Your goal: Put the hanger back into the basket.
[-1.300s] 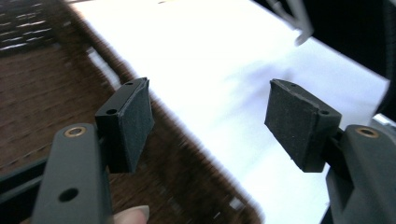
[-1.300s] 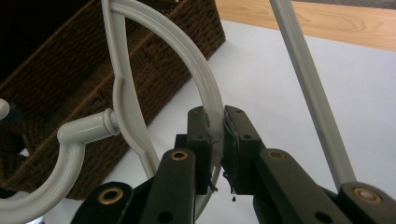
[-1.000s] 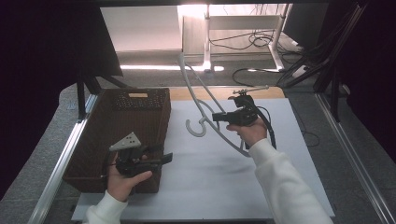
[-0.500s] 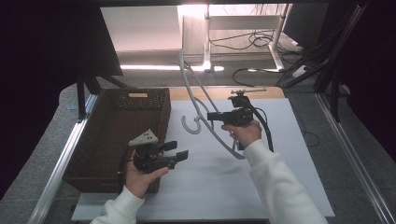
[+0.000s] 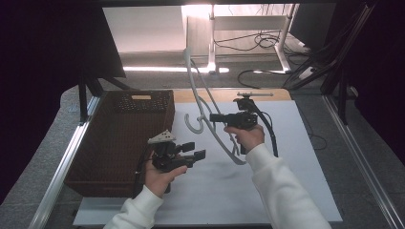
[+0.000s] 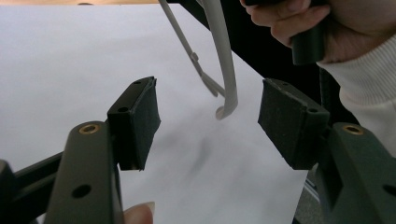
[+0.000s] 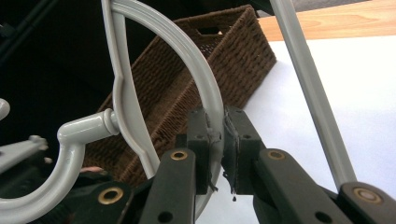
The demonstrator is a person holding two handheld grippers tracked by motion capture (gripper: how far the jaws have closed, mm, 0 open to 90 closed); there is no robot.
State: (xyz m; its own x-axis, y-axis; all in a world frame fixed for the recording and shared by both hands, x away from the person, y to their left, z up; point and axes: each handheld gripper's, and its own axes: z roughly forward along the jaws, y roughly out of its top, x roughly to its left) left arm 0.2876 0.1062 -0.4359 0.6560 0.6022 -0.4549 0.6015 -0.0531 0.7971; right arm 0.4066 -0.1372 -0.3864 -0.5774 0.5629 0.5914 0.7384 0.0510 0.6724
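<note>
Two grippers up: our right gripper (image 7: 218,135) has its pads clamped tight on the grey hanger (image 7: 205,88), lifted over the white table (image 5: 286,191). Our left gripper (image 6: 208,123), jaws wide though just closing slightly, nothing between them, faces the hanger's lower tip ahead.

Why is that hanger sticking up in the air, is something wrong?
Nothing is broken. The grey hanger stands tilted off the white table because the right tool pinches its curved arm. The brown basket sits straight.
</note>
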